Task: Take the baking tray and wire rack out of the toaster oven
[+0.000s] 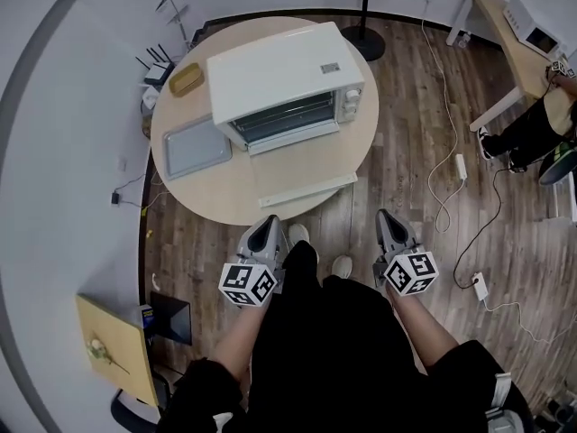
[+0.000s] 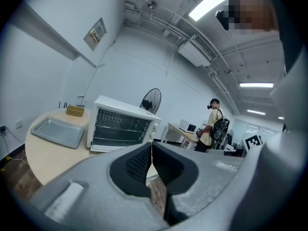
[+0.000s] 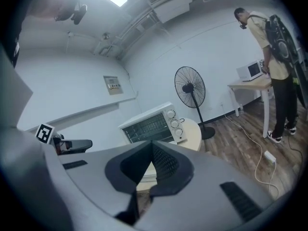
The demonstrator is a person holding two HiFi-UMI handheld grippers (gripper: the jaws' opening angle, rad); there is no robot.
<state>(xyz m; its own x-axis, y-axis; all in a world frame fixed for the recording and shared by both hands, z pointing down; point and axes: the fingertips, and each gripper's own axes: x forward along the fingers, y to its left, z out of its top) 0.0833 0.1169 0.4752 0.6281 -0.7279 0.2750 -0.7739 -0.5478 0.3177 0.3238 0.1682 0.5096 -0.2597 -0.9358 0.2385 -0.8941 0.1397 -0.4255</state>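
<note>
- Head view: a white, boxy toaster oven sat on the round pale-wood table, with the thin metal bars of the wire rack showing at its front.
- The baking tray — flat, grey, round-cornered, bare — lay on the table just beside the oven, at that view's left.
- The left gripper and right gripper hung short of the table — both clenched, ribbed dark pads pressed together on nothing.

Round pale table on plank floor, white walls, standing fan, side desk, strip lights.
</note>
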